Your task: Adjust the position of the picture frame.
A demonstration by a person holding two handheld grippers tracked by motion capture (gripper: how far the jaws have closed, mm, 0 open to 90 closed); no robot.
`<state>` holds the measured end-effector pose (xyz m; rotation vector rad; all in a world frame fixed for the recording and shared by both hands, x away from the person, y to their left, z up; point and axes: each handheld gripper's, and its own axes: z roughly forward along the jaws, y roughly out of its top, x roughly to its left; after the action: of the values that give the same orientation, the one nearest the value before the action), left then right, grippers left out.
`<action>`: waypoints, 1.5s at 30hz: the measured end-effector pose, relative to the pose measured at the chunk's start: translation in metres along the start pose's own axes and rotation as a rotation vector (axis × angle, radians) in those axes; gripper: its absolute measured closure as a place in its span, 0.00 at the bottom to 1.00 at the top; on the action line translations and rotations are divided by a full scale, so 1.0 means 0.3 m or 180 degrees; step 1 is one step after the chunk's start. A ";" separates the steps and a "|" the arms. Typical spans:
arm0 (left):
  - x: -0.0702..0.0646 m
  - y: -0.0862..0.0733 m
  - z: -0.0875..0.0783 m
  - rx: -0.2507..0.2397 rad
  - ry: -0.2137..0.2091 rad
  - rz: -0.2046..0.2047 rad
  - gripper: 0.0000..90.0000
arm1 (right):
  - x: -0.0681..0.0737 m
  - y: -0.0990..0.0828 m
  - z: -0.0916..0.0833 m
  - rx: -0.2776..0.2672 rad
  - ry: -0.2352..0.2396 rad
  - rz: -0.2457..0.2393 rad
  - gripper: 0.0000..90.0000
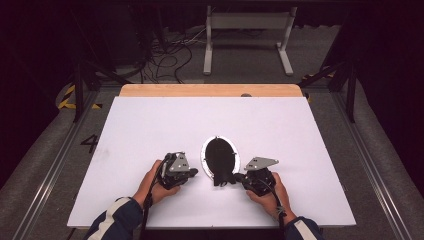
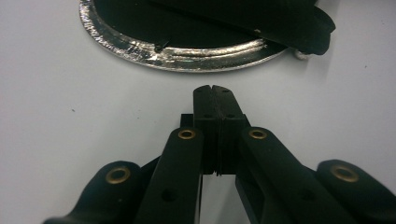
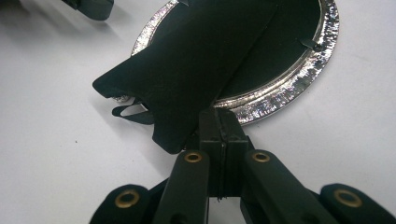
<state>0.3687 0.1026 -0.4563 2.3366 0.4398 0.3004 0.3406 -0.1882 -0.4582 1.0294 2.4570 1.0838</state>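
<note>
The oval picture frame (image 1: 219,156) lies face down mid-table (image 1: 150,125), its black stand flap (image 3: 196,70) lifted; the right claw (image 3: 219,128), pressed together, noses under the flap; the left claw (image 2: 215,100), also pressed together and empty, waits just beside the silver rim; standing the frame up seems left.

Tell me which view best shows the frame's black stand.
The right gripper view: the stand spreads wide across the oval silver frame, its foot edge close up. The left gripper view catches part of it at the top; the high view shows it small.
</note>
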 end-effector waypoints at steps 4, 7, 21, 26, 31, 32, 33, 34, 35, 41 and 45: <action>-0.025 0.011 0.014 0.0026 -0.0074 0.0068 1.00 | 0.017 0.000 0.004 -0.0009 0.0023 -0.0012 1.00; -0.046 0.015 0.022 0.0054 -0.0115 0.0137 1.00 | 0.041 0.003 0.009 -0.0008 0.0036 -0.0064 1.00; -0.068 0.012 0.021 0.0059 -0.0176 0.0137 1.00 | 0.088 0.003 0.015 -0.0013 0.0139 -0.0171 1.00; -0.065 0.013 0.016 0.0057 -0.0127 0.0176 0.99 | 0.089 0.005 0.011 0.0024 0.0147 -0.0240 1.00; -0.049 -0.009 -0.023 -0.0047 -0.0116 0.0110 0.99 | 0.086 0.007 0.001 0.0025 0.0120 -0.0270 0.99; -0.047 -0.017 -0.034 -0.0080 -0.0099 0.0089 0.99 | 0.082 0.009 -0.006 0.0009 0.0107 -0.0271 0.99; -0.046 -0.024 -0.043 -0.0085 -0.0092 0.0080 0.98 | 0.079 0.009 -0.012 -0.0011 0.0120 -0.0241 0.98; -0.042 -0.034 -0.059 -0.0105 -0.0075 0.0066 0.98 | 0.076 0.009 -0.017 -0.0016 0.0126 -0.0244 0.98; -0.042 -0.034 -0.059 -0.0105 -0.0075 0.0066 0.97 | 0.074 0.007 -0.024 -0.0021 0.0120 -0.0248 0.98; -0.023 -0.096 -0.164 -0.0358 0.0074 -0.0058 0.94 | 0.072 0.007 -0.045 -0.0029 0.0120 -0.0295 0.93; -0.022 -0.149 -0.229 -0.0463 0.0212 -0.0125 0.87 | 0.072 0.015 -0.052 -0.0021 0.0160 -0.0335 0.91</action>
<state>0.3294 0.1729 -0.4395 2.1788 0.4795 0.3795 0.3198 -0.1793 -0.4434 0.8703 2.5140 1.0963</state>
